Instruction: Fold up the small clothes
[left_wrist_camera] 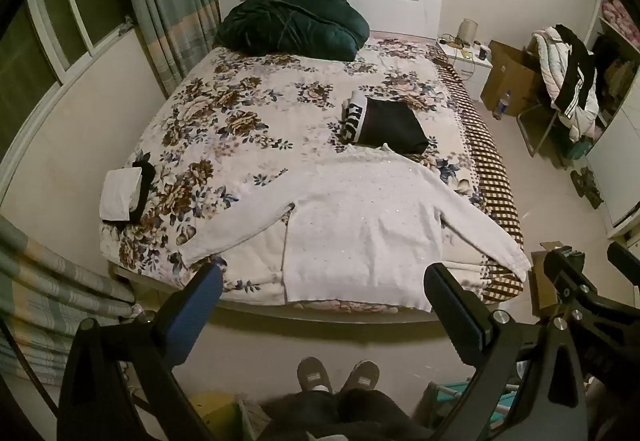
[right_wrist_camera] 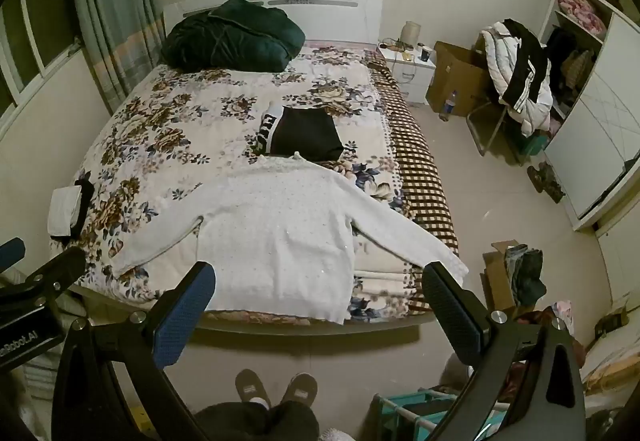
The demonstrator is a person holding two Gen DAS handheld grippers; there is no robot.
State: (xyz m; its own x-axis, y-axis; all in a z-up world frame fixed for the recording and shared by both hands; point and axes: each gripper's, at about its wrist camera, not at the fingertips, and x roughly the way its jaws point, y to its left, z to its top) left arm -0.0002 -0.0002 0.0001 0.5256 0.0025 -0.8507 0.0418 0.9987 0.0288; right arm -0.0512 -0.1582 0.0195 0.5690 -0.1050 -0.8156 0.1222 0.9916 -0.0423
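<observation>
A: You've got the white sweater (left_wrist_camera: 352, 225) spread flat across the middle of the frame, on the floral bedspread (left_wrist_camera: 224, 113), both sleeves stretched outward and its hem at the bed's near edge.

B: And your left gripper (left_wrist_camera: 322, 291)? Jaws spread wide, nothing between them, hanging above the hem at lower centre of the left wrist view.

A: Same story with your right gripper (right_wrist_camera: 318, 291): fully released, holding nothing, its right finger (right_wrist_camera: 448, 301) lined up near the cuff of the sleeve on the right.

B: Behind the collar, just above centre, there's a folded black garment (left_wrist_camera: 390, 125) with a white lettered band, touching or nearly touching the sweater's neck.

A: Over at the left edge of the bed you can see a small folded white piece (left_wrist_camera: 120, 193) lying against something black.

B: Upper left, a dark green bundle (left_wrist_camera: 292, 23) sits against the white headboard (left_wrist_camera: 400, 7).

A: Your slippers (left_wrist_camera: 338, 375) show at the bottom, toes pointing at the bed.
</observation>
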